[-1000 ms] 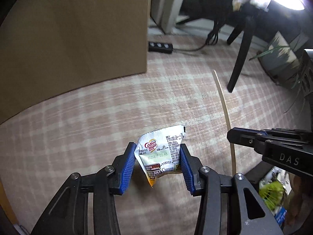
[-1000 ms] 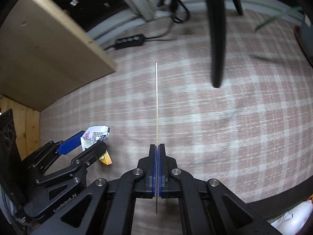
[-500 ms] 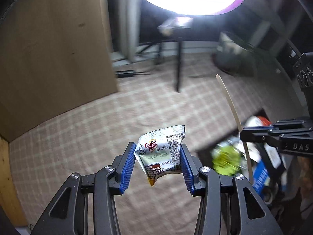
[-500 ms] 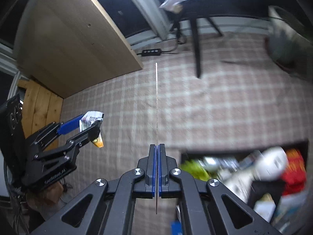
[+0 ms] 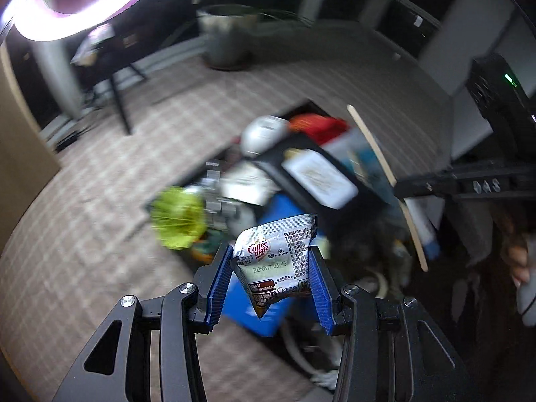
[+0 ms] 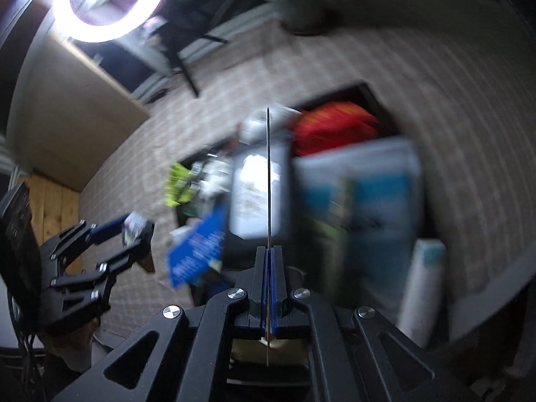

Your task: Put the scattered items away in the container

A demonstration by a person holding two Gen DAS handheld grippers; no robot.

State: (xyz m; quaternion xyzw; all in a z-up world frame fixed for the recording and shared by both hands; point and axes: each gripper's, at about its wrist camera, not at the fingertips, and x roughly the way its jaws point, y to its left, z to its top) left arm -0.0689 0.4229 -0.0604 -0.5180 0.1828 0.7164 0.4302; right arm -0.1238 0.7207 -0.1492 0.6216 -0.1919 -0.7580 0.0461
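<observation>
left tongs (image 5: pixel 273 279) pinch crinkled foil creamer sachet (image 5: pixel 276 263); right tongs (image 6: pixel 268 269) clamp thin flat wooden stick (image 6: pixel 268 174).

Creamer packet (image 5: pixel 275 261): silver, crinkled, "Coffee mate" logo and printed date facing the camera, brown corner pointing down, pinched at both side edges, hanging above the container. Wooden stick (image 5: pixel 385 181): thin, flat, pale, held near one end, seen edge-on from the right wrist. Container (image 5: pixel 303 104): dark, open-topped, on checked carpet, crammed with blurred yellow-green, red, white and blue items
</observation>
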